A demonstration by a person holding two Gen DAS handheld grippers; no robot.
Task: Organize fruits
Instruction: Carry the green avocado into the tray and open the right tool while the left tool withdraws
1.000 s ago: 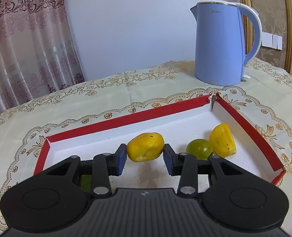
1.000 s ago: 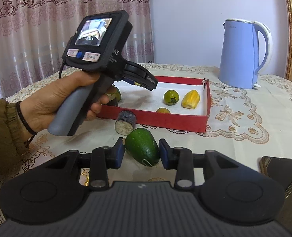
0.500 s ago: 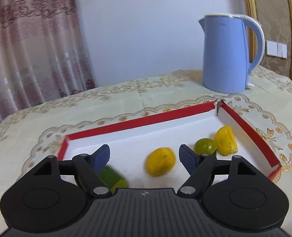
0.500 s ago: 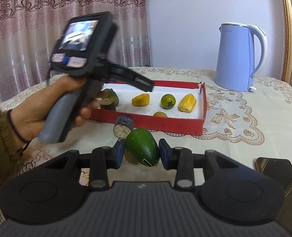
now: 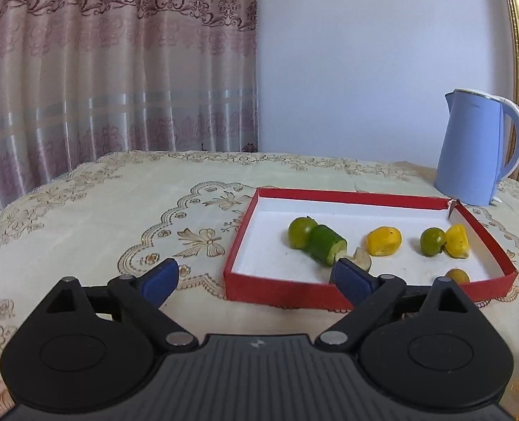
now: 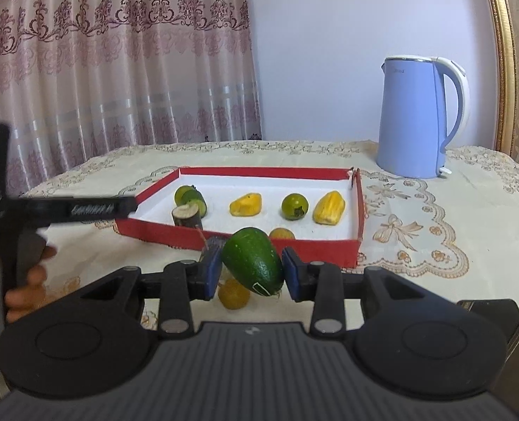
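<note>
Tablecloth [image 6: 417, 217]: only right view shows clamped avocado [image 6: 254, 261].

Black grippers with blue pads

Each gripper [image 5: 256, 277] [image 6: 252, 272] is made of black plastic (round silver screws are seen), with ribbed blue pads [image 5: 161, 279].

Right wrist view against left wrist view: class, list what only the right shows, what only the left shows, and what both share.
Only the right wrist view shows the dark green avocado clamped in the right gripper, a small yellow fruit on the tablecloth beneath it, a black phone-like slab, and the person's hand holding the other tool.

Only the left wrist view shows the left gripper, its jaws just opened wide with nothing between them.

Both show the red-walled white tray, the cut green cucumber piece, the yellow fruit chunks and the pale blue electric kettle.
</note>
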